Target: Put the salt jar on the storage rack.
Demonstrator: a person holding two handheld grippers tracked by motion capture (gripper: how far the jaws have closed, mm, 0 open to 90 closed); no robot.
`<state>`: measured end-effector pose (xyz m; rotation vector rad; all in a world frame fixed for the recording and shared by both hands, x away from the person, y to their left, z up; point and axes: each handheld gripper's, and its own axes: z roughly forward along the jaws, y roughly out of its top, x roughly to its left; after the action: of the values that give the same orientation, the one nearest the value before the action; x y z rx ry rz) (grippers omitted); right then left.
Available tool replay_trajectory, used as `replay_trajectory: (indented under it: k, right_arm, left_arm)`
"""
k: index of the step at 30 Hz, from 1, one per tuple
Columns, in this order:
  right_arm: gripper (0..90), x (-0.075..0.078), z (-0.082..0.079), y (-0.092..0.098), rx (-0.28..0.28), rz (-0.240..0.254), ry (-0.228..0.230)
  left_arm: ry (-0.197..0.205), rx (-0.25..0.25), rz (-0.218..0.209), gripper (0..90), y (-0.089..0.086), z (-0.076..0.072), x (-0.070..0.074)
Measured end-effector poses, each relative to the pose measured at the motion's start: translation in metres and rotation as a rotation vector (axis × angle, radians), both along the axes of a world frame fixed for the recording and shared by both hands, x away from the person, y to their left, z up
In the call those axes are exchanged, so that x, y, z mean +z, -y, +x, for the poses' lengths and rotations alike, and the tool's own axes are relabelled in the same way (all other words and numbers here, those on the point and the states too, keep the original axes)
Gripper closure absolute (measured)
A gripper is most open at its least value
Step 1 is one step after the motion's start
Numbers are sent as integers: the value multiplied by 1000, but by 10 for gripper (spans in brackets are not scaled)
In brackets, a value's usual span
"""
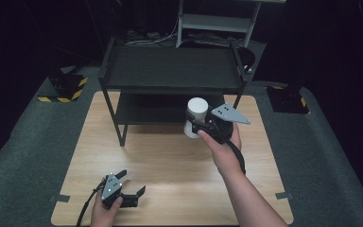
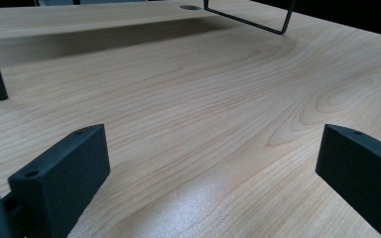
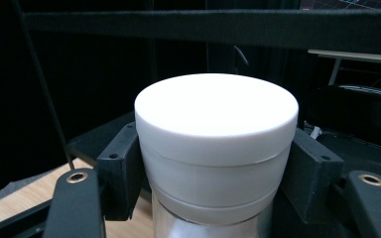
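Observation:
A white-lidded jar [image 1: 196, 117] hangs upright in the air in front of the black two-level shelf rack [image 1: 170, 82], level with its lower shelf. My right gripper [image 1: 199, 124] is shut on the jar. In the right gripper view both pads [image 3: 121, 168] press the jar [image 3: 216, 144] just below its white lid, and a clear body shows beneath. My left gripper [image 1: 133, 185] rests low at the table's near left corner, held in a hand. Its jaws stand wide apart in the left gripper view over bare wood, left gripper [image 2: 211, 173] open with nothing between them.
The rack stands at the back of the light wooden table [image 1: 170, 189]. A rack foot [image 2: 245, 17] crosses the far part of the left gripper view. Grey carpet surrounds the table, with a white frame [image 1: 217, 23] behind and yellow-black striped bases [image 1: 64, 90] on the floor.

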<state>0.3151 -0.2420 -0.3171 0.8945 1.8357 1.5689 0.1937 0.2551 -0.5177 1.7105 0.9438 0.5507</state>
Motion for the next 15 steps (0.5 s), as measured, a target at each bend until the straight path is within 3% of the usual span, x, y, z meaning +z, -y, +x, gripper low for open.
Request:
replay_trajectory:
  k: [15]
  right_arm:
    - [347,6,27,-19,-57,6,0]
  left_arm:
    - [0,-10,-4,5,-2,1,0]
